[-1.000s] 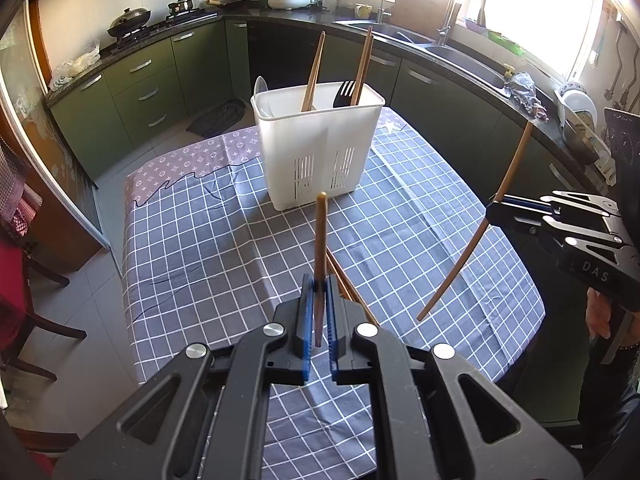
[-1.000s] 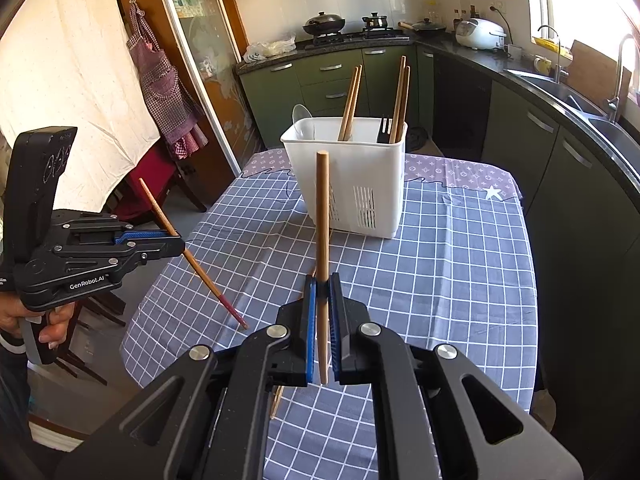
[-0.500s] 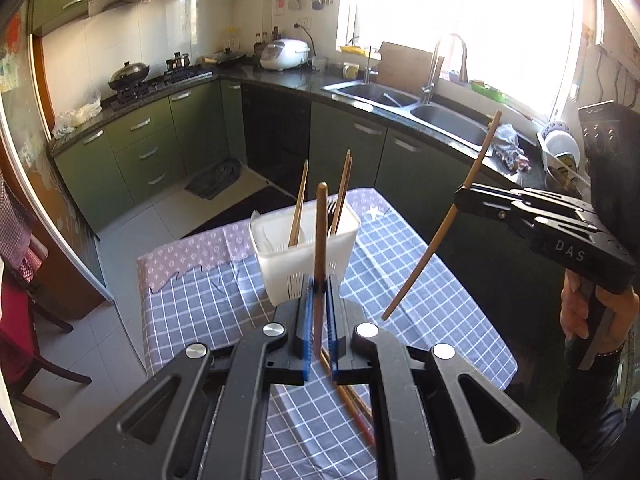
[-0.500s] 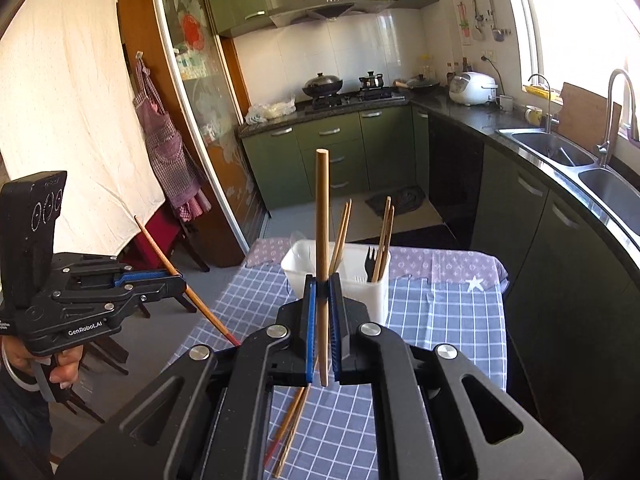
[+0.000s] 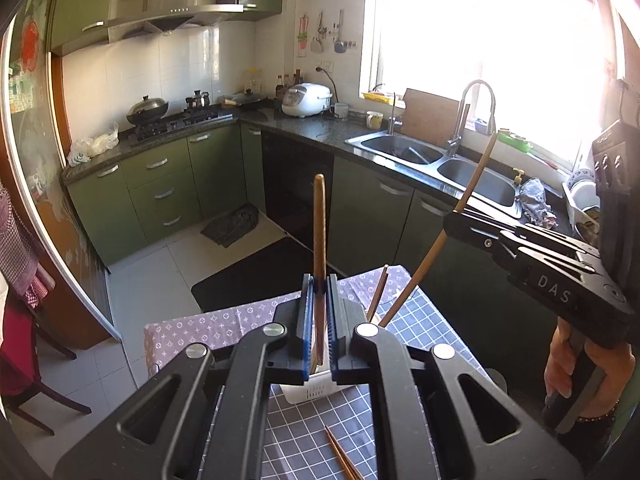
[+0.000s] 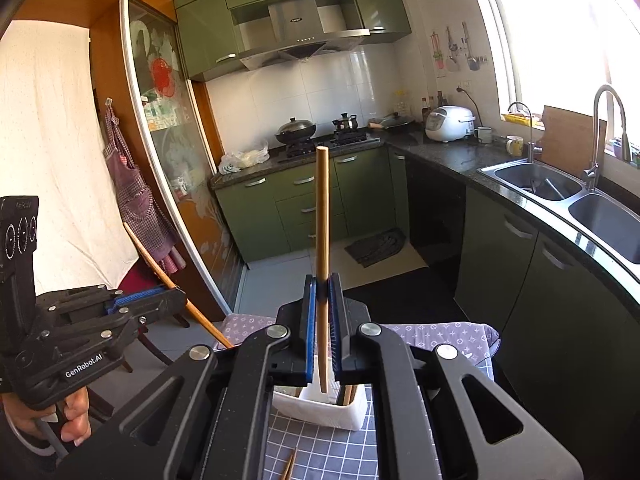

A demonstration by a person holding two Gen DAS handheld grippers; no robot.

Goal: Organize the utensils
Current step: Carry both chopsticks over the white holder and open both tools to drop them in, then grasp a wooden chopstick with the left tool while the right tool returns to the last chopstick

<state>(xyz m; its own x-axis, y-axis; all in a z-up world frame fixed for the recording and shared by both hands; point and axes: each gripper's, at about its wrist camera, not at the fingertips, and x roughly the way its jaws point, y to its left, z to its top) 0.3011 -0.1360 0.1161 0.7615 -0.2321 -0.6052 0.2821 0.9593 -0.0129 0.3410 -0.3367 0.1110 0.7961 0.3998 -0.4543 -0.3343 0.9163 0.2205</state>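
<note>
From your left wrist camera, the white utensil holder [image 5: 310,390] is almost wholly hidden behind the left gripper [image 5: 319,316], and the loose chopsticks [image 5: 342,454] on the tabletop [image 5: 312,432] run off the bottom edge. From your right wrist camera, the holder's front wall and the lower ends of the chopsticks in it are masked by the right gripper [image 6: 322,316], so you cannot tell which compartment each one sits in. The window [image 5: 500,40] is blown out to white, so nothing beyond it reads.
</note>
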